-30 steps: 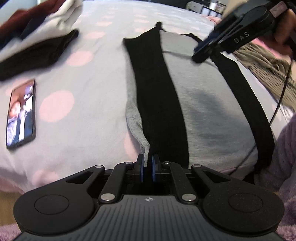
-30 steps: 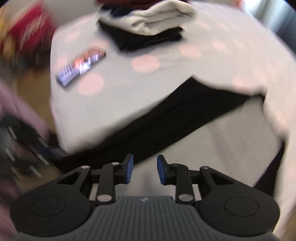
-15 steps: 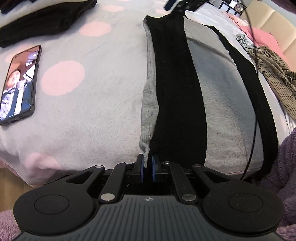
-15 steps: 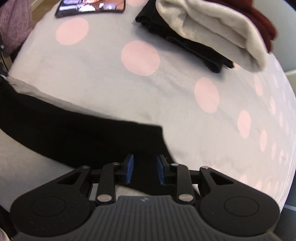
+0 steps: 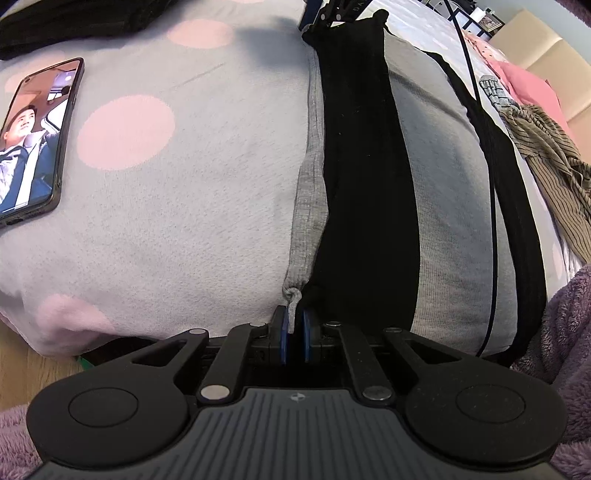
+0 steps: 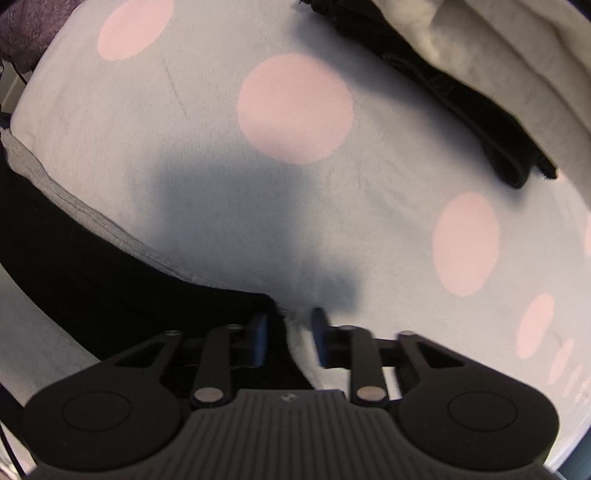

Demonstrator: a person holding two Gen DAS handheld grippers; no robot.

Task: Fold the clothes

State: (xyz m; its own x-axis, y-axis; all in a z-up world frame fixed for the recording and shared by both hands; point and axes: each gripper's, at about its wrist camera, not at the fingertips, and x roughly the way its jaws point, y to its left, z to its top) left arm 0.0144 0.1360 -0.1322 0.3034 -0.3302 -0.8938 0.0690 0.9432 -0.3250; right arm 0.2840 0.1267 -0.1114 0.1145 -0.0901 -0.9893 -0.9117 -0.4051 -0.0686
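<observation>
Now, at the far corner: the right gripper (image 6: 288, 332), which a second ago hovered over the middle of the garment, has swung to the garment's far end and points down at the bed.
Right jaws: closing, not yet shut; the black corner of the cloth lies between the blue pads (image 6: 260, 334), with a gap left on the right-hand side, so no pinch is made so far.
Left gripper (image 5: 294, 332): narrow, clamped on the grey ribbed near corner, as in the earlier views; it has sunk slightly toward the bed edge.
Garment: a grey knitted piece with broad black side panels (image 5: 436, 177), lying flat and lengthwise on the pale bedcover with pink dots (image 5: 184, 192), already doubled along its length, grey edge showing beside the black band.
Far end seen from the left wrist: the right gripper's dark body (image 5: 332, 11) stands at the black top corner.
Meaning for the task: judged from the two hands at opposite ends of one edge, the next fold would bring end to end once the far corner is held.
Risk: a shallow bite on the far corner may slip.
Bystanders: a black smartphone with lit screen (image 5: 33, 140) lies well to the left; a stack of folded black and cream clothes (image 6: 480, 92) rests beyond the right gripper; a striped olive garment (image 5: 546, 173) waits at the right.
</observation>
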